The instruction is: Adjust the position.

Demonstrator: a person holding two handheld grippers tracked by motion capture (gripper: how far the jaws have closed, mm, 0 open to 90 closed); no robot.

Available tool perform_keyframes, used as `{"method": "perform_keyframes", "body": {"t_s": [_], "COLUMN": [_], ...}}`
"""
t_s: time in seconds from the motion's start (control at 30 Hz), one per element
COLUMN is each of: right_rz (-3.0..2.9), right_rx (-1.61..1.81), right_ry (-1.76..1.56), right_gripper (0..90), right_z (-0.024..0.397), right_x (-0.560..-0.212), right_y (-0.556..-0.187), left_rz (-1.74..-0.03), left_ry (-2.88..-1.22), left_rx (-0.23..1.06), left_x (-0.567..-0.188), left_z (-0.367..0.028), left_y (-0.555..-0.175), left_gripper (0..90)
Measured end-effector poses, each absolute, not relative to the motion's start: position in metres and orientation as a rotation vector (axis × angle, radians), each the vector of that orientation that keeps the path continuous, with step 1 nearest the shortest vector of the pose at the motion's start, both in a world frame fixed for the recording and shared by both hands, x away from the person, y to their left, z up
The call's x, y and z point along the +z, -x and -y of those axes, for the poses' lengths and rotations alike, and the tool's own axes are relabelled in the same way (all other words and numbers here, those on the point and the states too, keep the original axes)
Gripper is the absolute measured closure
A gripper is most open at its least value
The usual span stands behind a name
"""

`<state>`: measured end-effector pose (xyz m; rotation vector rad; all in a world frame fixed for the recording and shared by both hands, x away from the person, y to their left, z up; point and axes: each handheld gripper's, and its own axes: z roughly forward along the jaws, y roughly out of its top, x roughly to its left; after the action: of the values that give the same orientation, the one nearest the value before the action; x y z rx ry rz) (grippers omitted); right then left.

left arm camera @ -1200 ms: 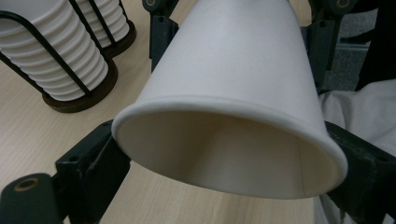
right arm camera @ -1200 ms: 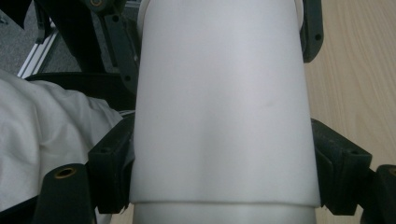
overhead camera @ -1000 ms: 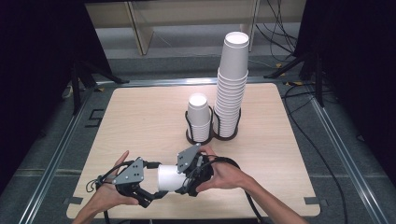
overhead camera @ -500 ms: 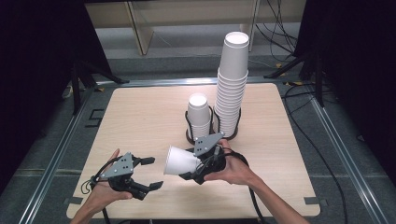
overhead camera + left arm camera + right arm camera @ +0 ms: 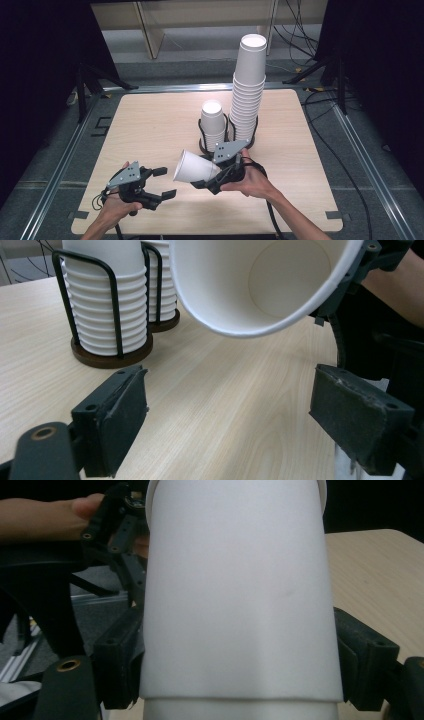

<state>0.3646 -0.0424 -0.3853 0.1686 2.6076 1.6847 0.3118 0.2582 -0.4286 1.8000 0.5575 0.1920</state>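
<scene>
1. Lying bare: left half of the table (image 5: 145, 125), open to passing.
2. Blocking mid-table: short cup stack (image 5: 212, 125) and tall cup stack (image 5: 248, 85), standing just beside each other.

The paper cup (image 5: 235, 595), mid-frame in the right gripper view, is white, matt and smooth, its inside (image 5: 280, 280) just as plain at the top of the left gripper view. The table (image 5: 150, 125) is pale wood-grain laminate with a soft sheen. At upper left of the left gripper view, black wire holders (image 5: 112, 315) on dark brown wooden bases hold more paper cups, and the left hand-held gripper (image 5: 240, 430) has matt, slightly rough, scuffed black pads.
</scene>
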Motion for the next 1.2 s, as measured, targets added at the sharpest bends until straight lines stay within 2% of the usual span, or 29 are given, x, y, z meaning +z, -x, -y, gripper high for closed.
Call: {"method": "perform_keyframes", "body": {"t_s": [0.07, 0.5, 0.7, 0.8, 0.83, 0.87, 1.2], "right_rz": [-2.614, -2.683, -2.713, -2.736, -2.745, -2.745, -2.778], "right_rx": [1.701, 1.681, 1.663, 1.657, 1.656, 1.656, 1.653], "right_ry": [-0.155, -0.085, -0.048, -0.049, -0.008, -0.008, 0.048], "right_gripper": [22.2, 22.2, 22.3, 22.3, 22.3, 22.3, 22.4], "right_z": [0.042, 0.035, 0.031, 0.030, 0.028, 0.028, 0.022], "right_x": [-0.386, -0.395, -0.399, -0.400, -0.402, -0.402, -0.406], "right_y": [-0.364, -0.358, -0.357, -0.354, -0.354, -0.354, -0.349], "left_rz": [-0.548, -0.485, -0.476, -0.458, -0.459, -0.459, -0.420], "left_ry": [-1.756, -1.733, -1.779, -1.769, -1.771, -1.771, -1.805], "left_rx": [0.165, 0.143, 0.138, 0.135, 0.137, 0.137, 0.131], "left_x": [-0.429, -0.426, -0.426, -0.427, -0.426, -0.426, -0.425], "left_z": [-0.256, -0.253, -0.248, -0.245, -0.244, -0.244, -0.239], "left_y": [-0.312, -0.309, -0.307, -0.307, -0.307, -0.307, -0.304], "left_gripper": [14.8, 14.8, 11.5, 6.8, 0.9, 0.0, 0.0]}}
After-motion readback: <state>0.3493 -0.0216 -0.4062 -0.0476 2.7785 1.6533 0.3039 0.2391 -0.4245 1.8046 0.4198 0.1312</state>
